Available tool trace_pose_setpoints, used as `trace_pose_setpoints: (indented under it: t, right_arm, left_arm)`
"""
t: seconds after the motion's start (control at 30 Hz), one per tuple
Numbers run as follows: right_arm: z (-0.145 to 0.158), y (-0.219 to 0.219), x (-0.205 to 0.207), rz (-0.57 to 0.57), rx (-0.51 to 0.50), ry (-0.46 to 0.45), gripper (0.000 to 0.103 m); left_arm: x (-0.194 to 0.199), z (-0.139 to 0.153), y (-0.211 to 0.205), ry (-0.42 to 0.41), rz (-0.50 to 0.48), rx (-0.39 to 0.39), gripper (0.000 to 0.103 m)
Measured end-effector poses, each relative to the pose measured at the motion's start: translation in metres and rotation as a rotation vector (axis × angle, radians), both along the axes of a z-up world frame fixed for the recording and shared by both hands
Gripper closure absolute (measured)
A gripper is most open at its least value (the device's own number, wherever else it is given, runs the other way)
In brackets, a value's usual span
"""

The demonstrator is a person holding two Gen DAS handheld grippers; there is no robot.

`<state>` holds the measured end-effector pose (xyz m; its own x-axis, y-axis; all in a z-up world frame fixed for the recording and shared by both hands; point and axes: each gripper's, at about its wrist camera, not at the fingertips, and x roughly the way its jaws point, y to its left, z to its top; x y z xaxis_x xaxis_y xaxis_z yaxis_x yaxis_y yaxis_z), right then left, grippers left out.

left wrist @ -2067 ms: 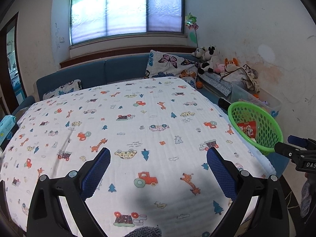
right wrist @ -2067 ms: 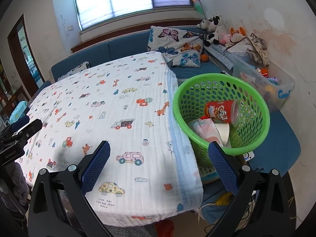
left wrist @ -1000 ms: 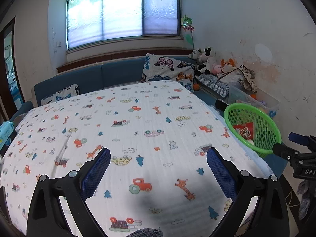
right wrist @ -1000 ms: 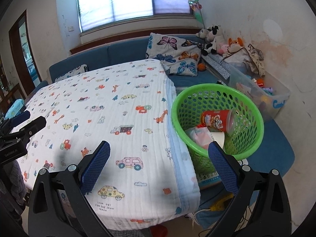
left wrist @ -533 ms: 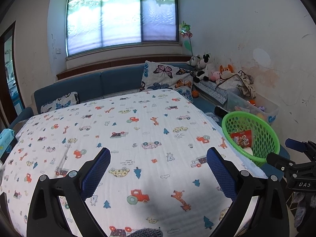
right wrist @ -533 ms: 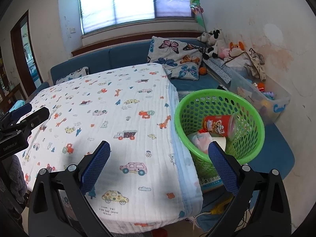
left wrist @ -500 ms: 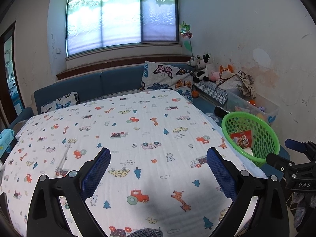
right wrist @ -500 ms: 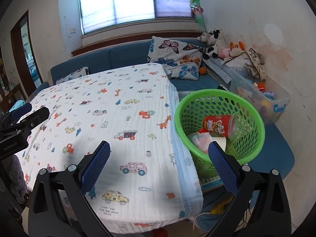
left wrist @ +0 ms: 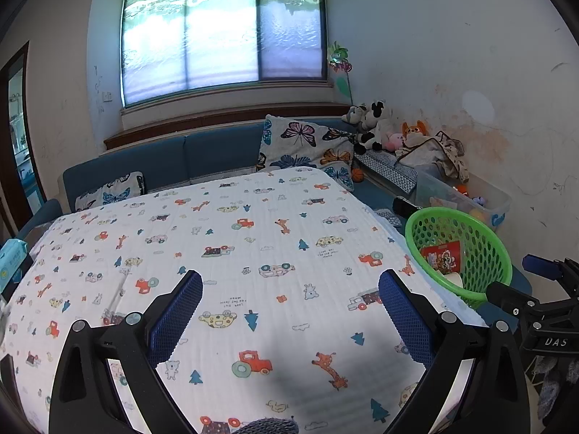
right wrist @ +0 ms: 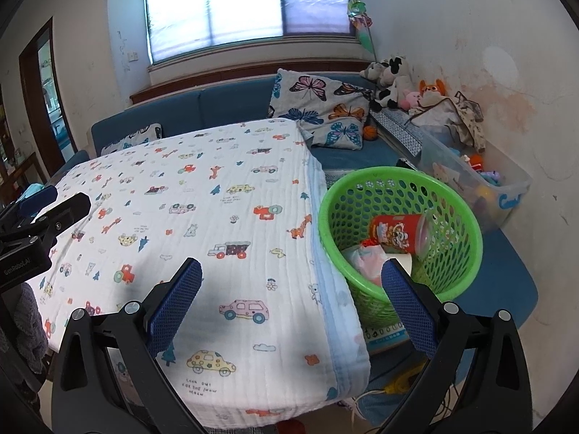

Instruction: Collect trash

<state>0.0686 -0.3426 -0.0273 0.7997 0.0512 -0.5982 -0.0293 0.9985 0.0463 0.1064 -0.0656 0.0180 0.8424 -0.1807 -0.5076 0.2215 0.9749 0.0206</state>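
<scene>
The green basket [right wrist: 400, 181] stands just beside the right edge of the table, on the blue seat [right wrist: 503, 275], and we see in it the collected trash: a red printed cup [right wrist: 396, 229] lying on its side, a pale crumpled wrapper [right wrist: 365, 256] below it, and a white cup [right wrist: 405, 260] partly hidden by the near finger. In the left wrist view the same green basket [left wrist: 485, 264] appears at the far right with the red printed cup [left wrist: 441, 255] inside. We hold the right gripper [right wrist: 291, 302] over the near right corner of the table, its blue-padded fingers spread wide and nothing between them; the right finger overlaps the basket's near rim in the view. The left gripper [left wrist: 289, 303] hovers over the near middle of the table, likewise spread apart and grasping nothing. The table is covered by a white printed cloth [left wrist: 253, 253] patterned with cars, giraffes and trees, its pale blue border [right wrist: 336, 311] hanging at the basket side. Beyond the table we see a blue sofa [left wrist: 202, 155], a butterfly cushion [right wrist: 322, 112], stuffed toys [right wrist: 394, 79], a clear storage bin [right wrist: 470, 177] against the wall, and a window [left wrist: 220, 36].
</scene>
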Motion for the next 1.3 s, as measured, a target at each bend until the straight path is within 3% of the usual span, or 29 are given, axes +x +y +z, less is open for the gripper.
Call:
trace_pose_setpoints:
  t: [1.3]
  right_arm:
    - [-0.0027, 0.0059, 0.0018, 0.008, 0.001, 0.003, 0.004]
  left_arm:
    - [0.0004, -0.0077, 0.0033, 0.015, 0.015, -0.008, 0.008]
